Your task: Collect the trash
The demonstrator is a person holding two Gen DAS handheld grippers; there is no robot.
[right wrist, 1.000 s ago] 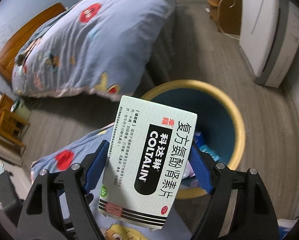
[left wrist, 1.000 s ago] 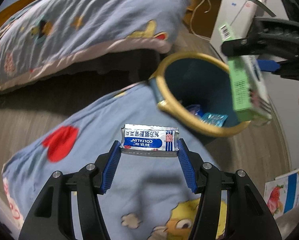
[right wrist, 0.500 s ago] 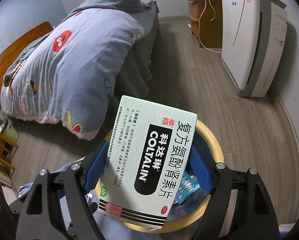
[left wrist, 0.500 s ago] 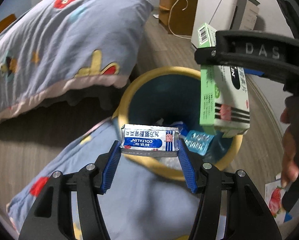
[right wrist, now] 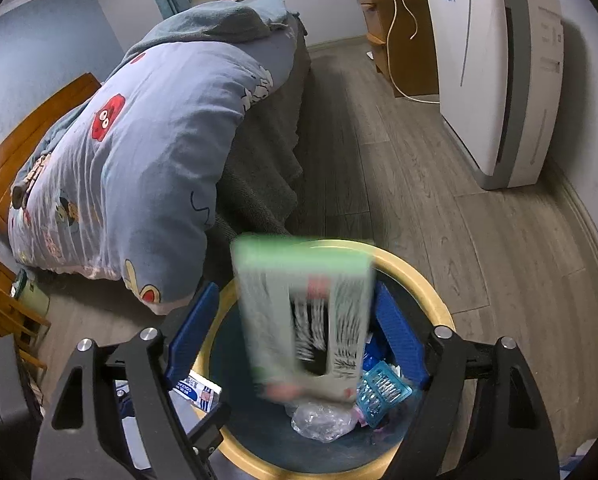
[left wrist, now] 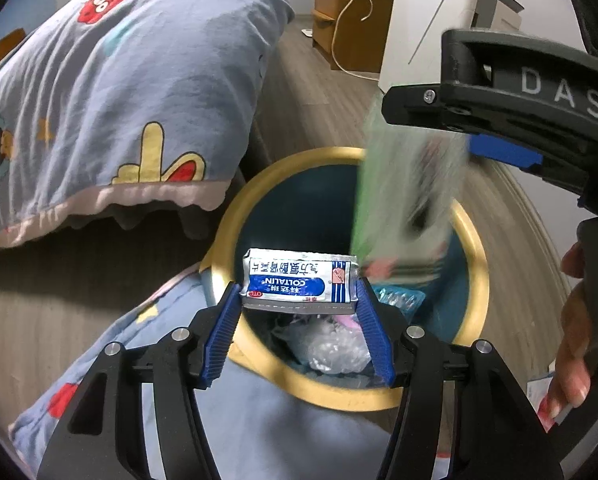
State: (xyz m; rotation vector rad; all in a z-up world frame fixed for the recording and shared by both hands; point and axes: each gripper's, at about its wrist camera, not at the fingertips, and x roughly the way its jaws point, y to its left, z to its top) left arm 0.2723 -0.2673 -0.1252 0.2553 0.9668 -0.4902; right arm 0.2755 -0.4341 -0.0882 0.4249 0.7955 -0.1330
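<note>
1. The right gripper has its jaws open; the green box, blurry, drops into the bin.
2. The left gripper squeezes the packet above the bin; that is left.
3. Trash already lies in the bin.

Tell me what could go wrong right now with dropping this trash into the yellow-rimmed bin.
1. The blurred green medicine box is falling free of the open right gripper; it could clip the yellow-rimmed bin and tip onto the floor.
2. The blue-and-white foil sachet in the left gripper sits over the bin's near rim, beside the blue cartoon blanket; released now, it might land on the fabric.
</note>
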